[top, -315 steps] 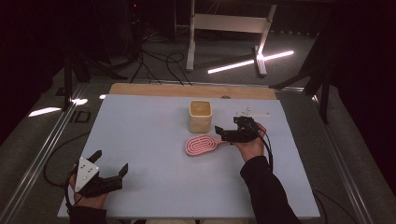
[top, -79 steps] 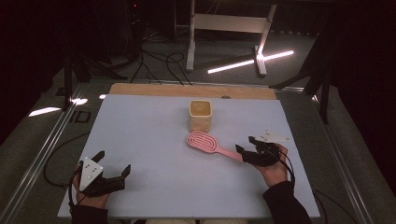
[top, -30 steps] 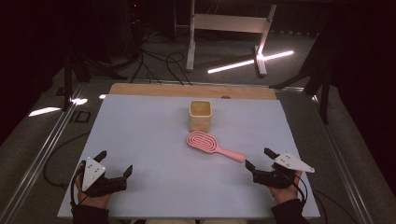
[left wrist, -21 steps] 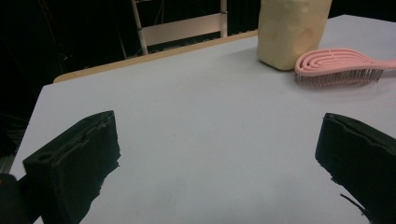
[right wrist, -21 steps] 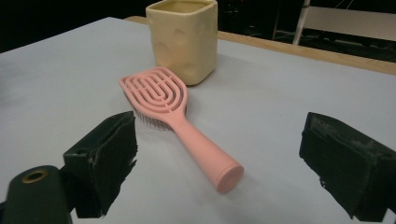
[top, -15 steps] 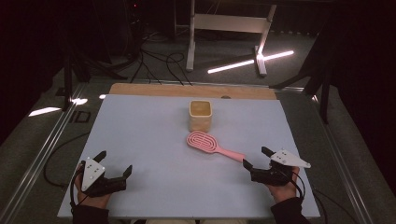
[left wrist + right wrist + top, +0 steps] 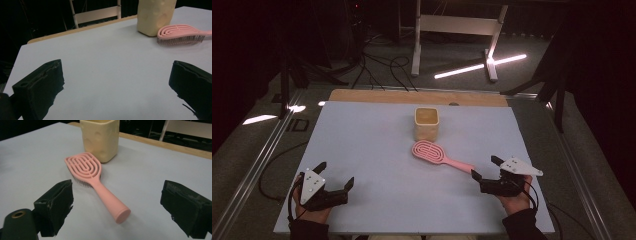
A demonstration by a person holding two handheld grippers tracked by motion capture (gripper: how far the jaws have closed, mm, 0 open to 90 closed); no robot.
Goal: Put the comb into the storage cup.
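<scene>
Beside the cup (image 7: 427,123) lies the hairbrush (image 7: 439,156).

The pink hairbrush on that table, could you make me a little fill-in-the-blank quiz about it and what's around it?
1. The pink hairbrush lies with its bristles facing ____.
2. The hairbrush handle points toward the ____ gripper.
3. The yellow cup stands ____ on the table.
4. The left gripper has its jaws ____.

Missing words: down; right; upright; open
</scene>
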